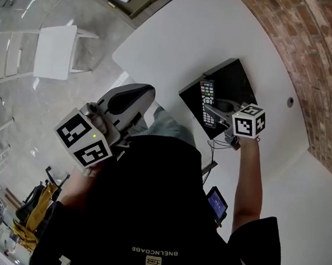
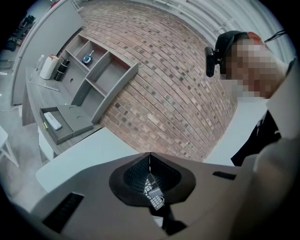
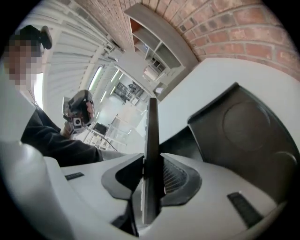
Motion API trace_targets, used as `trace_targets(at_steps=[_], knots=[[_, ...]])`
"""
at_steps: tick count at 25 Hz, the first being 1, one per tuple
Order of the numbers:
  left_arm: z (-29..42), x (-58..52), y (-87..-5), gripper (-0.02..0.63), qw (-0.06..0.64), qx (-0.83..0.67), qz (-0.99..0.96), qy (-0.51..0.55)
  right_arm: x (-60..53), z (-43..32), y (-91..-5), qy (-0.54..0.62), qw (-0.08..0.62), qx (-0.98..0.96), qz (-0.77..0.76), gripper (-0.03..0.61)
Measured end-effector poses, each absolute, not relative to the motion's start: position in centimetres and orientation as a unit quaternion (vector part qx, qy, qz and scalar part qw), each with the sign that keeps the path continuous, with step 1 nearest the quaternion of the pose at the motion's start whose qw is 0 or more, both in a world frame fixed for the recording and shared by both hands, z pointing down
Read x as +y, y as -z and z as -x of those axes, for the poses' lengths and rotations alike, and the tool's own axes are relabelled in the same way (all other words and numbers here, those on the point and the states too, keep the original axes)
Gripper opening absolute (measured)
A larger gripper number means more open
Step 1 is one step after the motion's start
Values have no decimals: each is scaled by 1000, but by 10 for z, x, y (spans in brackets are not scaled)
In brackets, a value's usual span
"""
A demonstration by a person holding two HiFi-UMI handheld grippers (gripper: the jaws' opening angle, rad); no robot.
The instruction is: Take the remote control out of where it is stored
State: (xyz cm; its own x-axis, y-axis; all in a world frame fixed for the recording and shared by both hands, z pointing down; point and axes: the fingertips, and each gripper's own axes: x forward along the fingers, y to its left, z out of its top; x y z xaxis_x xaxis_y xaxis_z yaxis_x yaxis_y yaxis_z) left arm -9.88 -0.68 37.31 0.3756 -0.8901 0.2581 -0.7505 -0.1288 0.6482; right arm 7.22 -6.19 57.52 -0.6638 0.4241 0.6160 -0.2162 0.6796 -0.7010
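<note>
The black remote control point(image 1: 208, 98) with rows of buttons is over the left part of the black storage tray point(image 1: 236, 77) on the white table point(image 1: 177, 40). My right gripper point(image 1: 212, 111) is shut on it. In the right gripper view the remote control point(image 3: 151, 136) stands edge-on between the pads of the right gripper point(image 3: 151, 164), with the tray point(image 3: 248, 122) to its right. My left gripper point(image 1: 149, 93) hangs off the table's left edge, away from the tray. In its own view the left gripper point(image 2: 150, 161) has its jaws together and holds nothing.
A brick wall point(image 1: 316, 65) runs behind the table. A white chair point(image 1: 56, 49) stands on the floor to the left. A grey shelf unit point(image 2: 89, 70) holds a white remote point(image 2: 53, 121) and small items. A small screen device point(image 1: 218, 202) hangs at the person's waist.
</note>
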Motion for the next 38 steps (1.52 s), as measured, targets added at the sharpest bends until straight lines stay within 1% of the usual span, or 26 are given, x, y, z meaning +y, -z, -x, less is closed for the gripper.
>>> trace_targets(at_steps=[7, 14, 25, 33, 38], knots=[[88, -31, -354, 6, 341, -516, -781, 87, -95, -52, -489, -397, 275, -876, 10, 106], [74, -58, -331, 6, 322, -474, -815, 85, -109, -42, -411, -373, 177, -911, -28, 106], [37, -104, -287, 6, 281, -391, -873, 79, -126, -58, -318, -328, 69, -935, -114, 105], [-1, -140, -257, 6, 251, -324, -909, 79, -139, -83, -272, -305, -8, -935, -178, 106], [-20, -148, -240, 6, 244, -297, -919, 90, -139, -97, -242, -287, -50, -935, -202, 106]])
